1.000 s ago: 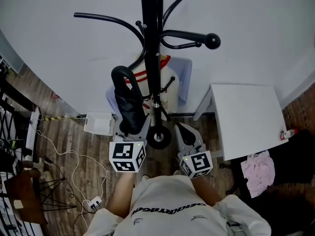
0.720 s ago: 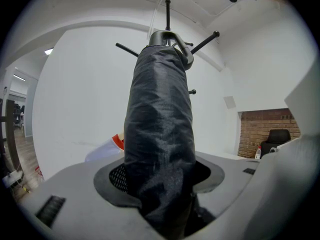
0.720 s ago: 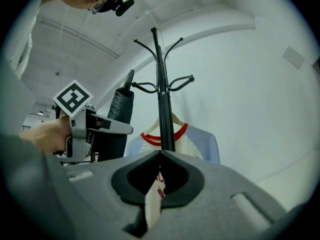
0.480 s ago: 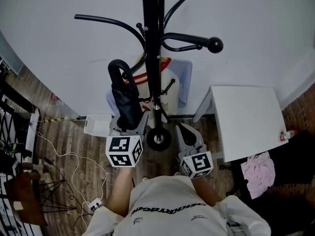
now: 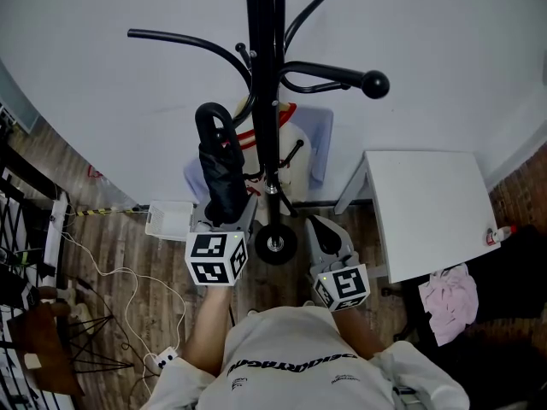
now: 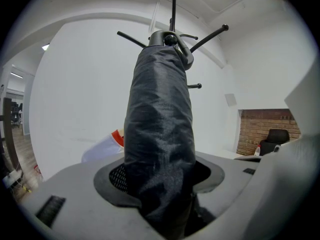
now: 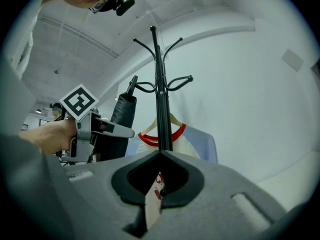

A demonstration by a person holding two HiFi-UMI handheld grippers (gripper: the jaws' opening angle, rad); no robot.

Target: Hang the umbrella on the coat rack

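The black coat rack (image 5: 265, 84) stands against the white wall, its curved arms spreading left and right and one arm ending in a ball (image 5: 374, 84). A folded black umbrella (image 5: 220, 178) stands upright just left of the pole, its curved handle (image 5: 212, 116) below the arms and apart from them. My left gripper (image 5: 224, 216) is shut on the umbrella's lower part. In the left gripper view the umbrella (image 6: 160, 134) rises between the jaws toward the rack top (image 6: 173, 9). My right gripper (image 5: 327, 233) hovers near the rack's base, shut and empty, pointing at the pole (image 7: 160, 99).
A white and red shirt (image 5: 295, 143) hangs on the rack behind the pole. A white table (image 5: 427, 212) stands to the right, with a pink cloth (image 5: 449, 293) by it. On the wooden floor at the left lie a white box (image 5: 171, 216) and cables (image 5: 128, 280).
My left gripper has shifted a little toward the wall with the umbrella, so the handle sits slightly nearer the rack's arms. The right gripper has kept still.
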